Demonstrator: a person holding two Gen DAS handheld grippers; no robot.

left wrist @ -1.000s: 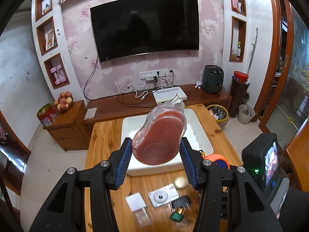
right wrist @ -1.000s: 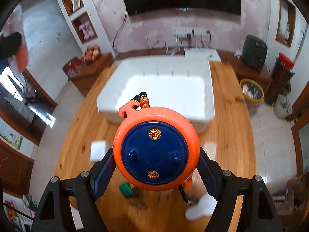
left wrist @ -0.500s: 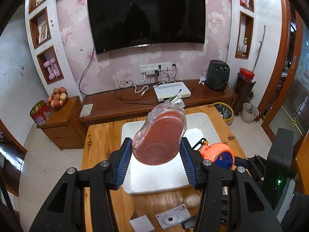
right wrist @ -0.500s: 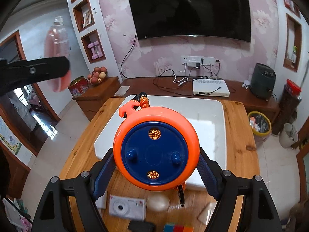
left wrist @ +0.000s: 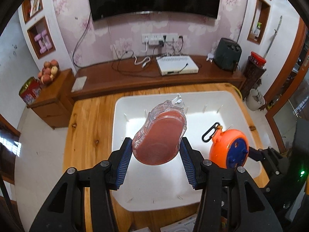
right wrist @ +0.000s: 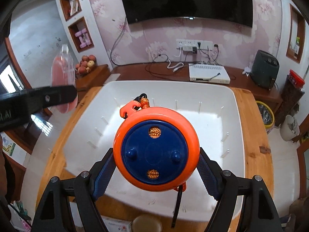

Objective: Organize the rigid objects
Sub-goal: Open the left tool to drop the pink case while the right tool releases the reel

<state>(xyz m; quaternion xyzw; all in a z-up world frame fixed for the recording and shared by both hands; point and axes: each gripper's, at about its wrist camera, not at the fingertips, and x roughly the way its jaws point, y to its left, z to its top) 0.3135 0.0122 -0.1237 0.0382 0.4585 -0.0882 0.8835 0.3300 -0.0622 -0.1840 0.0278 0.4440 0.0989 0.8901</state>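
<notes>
Pink liquid fills the clear plastic bottle (left wrist: pixel 160 135) clamped between the left gripper (left wrist: pixel 155 162) fingers, held above the white rectangular plastic bin (left wrist: pixel 227 104) on the wooden counter (left wrist: pixel 87 127). The right gripper (right wrist: pixel 156 171) fingers close on a round orange-and-blue rope reel (right wrist: pixel 156 152), over the bin's right side.

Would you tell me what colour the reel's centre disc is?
Dark blue, ringed by orange, on the reel; clearest in the right wrist view.
</notes>
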